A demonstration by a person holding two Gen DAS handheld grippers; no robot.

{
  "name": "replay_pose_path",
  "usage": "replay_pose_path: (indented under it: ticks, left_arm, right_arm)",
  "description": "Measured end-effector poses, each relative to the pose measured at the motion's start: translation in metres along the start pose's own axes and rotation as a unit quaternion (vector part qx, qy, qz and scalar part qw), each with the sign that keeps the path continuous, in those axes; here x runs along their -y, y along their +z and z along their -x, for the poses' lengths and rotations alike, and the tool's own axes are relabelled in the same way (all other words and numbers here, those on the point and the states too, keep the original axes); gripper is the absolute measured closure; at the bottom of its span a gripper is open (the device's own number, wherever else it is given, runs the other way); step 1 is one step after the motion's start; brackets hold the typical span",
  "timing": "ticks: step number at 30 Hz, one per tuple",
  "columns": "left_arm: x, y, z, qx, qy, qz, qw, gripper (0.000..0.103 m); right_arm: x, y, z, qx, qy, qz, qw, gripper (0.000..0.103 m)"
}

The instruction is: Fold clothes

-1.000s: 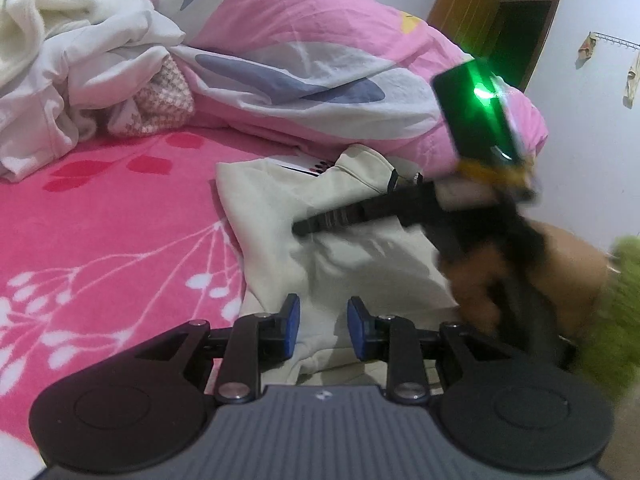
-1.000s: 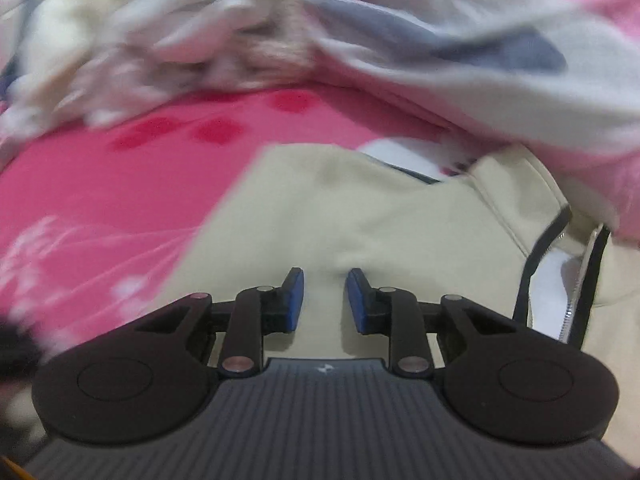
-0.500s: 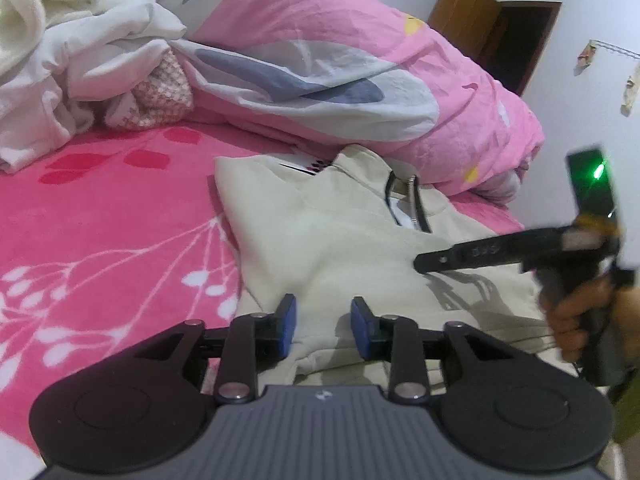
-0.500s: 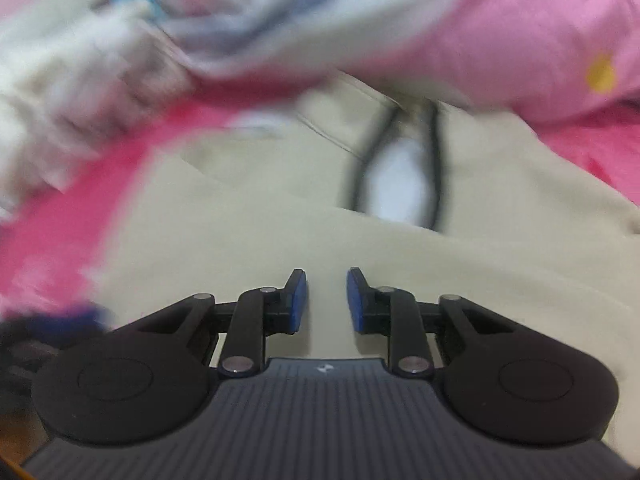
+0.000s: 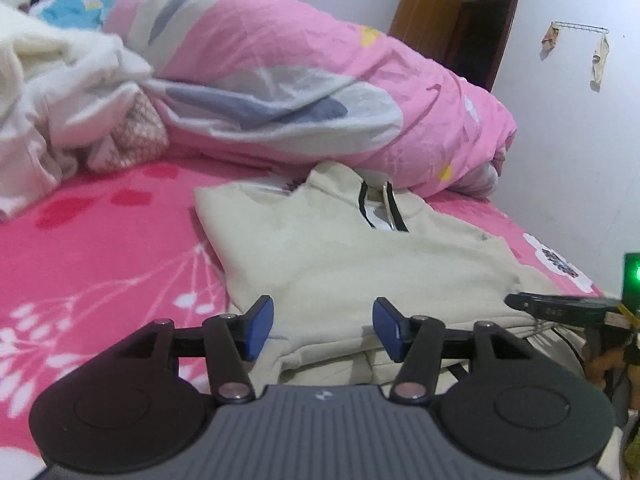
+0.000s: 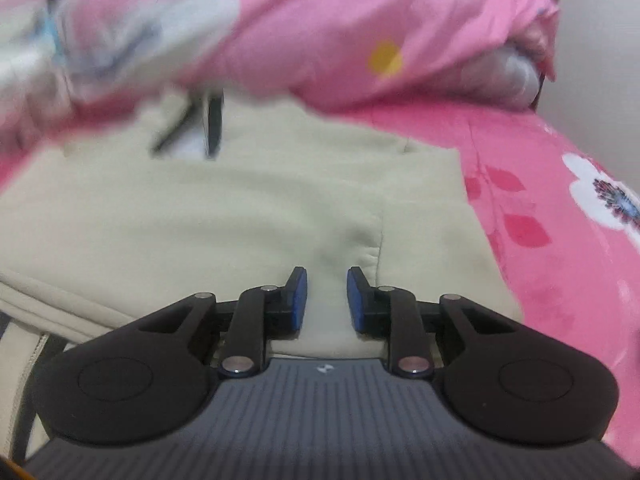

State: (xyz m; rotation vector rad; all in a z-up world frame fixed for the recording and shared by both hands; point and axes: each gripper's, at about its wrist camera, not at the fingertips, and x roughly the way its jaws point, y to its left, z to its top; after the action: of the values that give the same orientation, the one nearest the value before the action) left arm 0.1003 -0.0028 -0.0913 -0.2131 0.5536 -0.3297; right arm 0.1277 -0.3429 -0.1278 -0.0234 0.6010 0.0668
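Note:
A cream zip-up jacket [image 5: 340,256] lies partly folded on the pink bed sheet [image 5: 92,248], collar and black-edged zipper at the far end. My left gripper [image 5: 323,328] is open wide and empty, hovering over the jacket's near left hem. My right gripper [image 6: 327,300] is open with a narrower gap, empty, just above the jacket's [image 6: 224,216] right side by a seam. In the left wrist view the right gripper's fingers [image 5: 520,302] show at the far right, beside the jacket's right edge.
A rolled pink duvet [image 5: 320,80] lies along the back of the bed, touching the jacket's collar. A heap of white clothes [image 5: 52,92] sits at the back left. The bed's right edge [image 5: 568,268] and a white wall are at right.
My left gripper's jaws have opened wider. My right gripper swept from the jacket's middle to its right side and lower, and its view swung rightward.

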Motion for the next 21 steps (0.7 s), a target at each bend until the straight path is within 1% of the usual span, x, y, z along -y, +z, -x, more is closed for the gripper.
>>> replay_pose_path:
  ticks: [2,4,5,6,7,8,9,11,14,17,19,20,21]
  left_arm:
    - [0.003,0.004,0.002,0.006,-0.001,-0.008,1.0,0.043]
    - [0.006,0.007,0.004,0.012,-0.003,-0.015,0.9998,0.043]
    - [0.006,0.011,0.0,0.005,-0.003,-0.016,0.9999,0.042]
    - [0.004,0.015,-0.008,-0.01,-0.004,-0.012,0.9999,0.041]
    - [0.0,0.019,-0.018,-0.031,0.006,-0.007,0.9995,0.041]
    - [-0.007,0.021,-0.028,-0.046,0.018,0.003,0.9988,0.044]
    - [-0.016,0.02,-0.037,-0.052,0.023,0.015,0.9983,0.047]
    - [-0.025,0.022,-0.042,-0.048,0.019,0.03,0.9982,0.046]
    - [-0.025,0.03,-0.045,-0.056,0.019,0.042,0.9974,0.043]
    - [-0.024,0.041,-0.05,-0.062,0.028,0.062,0.9957,0.043]
    - [-0.02,0.048,-0.048,-0.052,0.035,0.076,0.9951,0.043]
    - [-0.017,0.051,-0.044,-0.044,0.036,0.08,0.9952,0.041]
    - [-0.014,0.052,-0.041,-0.036,0.037,0.079,0.9956,0.035]
  right_arm:
    - [0.001,0.0,0.0,0.003,0.003,-0.004,1.0,0.082]
    - [0.001,-0.001,0.0,0.005,0.005,-0.007,1.0,0.081]
    - [0.001,-0.001,0.0,0.007,0.006,-0.009,1.0,0.081]
    - [0.002,-0.001,0.0,0.008,0.008,-0.011,1.0,0.081]
    - [0.002,-0.001,-0.001,0.009,0.009,-0.013,1.0,0.081]
    - [0.002,-0.001,-0.001,0.011,0.01,-0.014,1.0,0.081]
    - [0.003,-0.002,-0.001,0.012,0.011,-0.016,1.0,0.081]
    - [0.003,-0.002,-0.001,0.015,0.014,-0.02,1.0,0.081]
    - [0.005,-0.003,-0.002,0.017,0.017,-0.024,0.999,0.081]
    - [0.006,-0.004,-0.003,0.02,0.019,-0.027,0.999,0.081]
    - [0.006,-0.004,-0.003,0.021,0.02,-0.028,0.999,0.081]
    - [0.007,-0.004,-0.003,0.021,0.02,-0.028,0.999,0.081]
    - [0.007,-0.004,-0.003,0.021,0.021,-0.028,0.999,0.081]
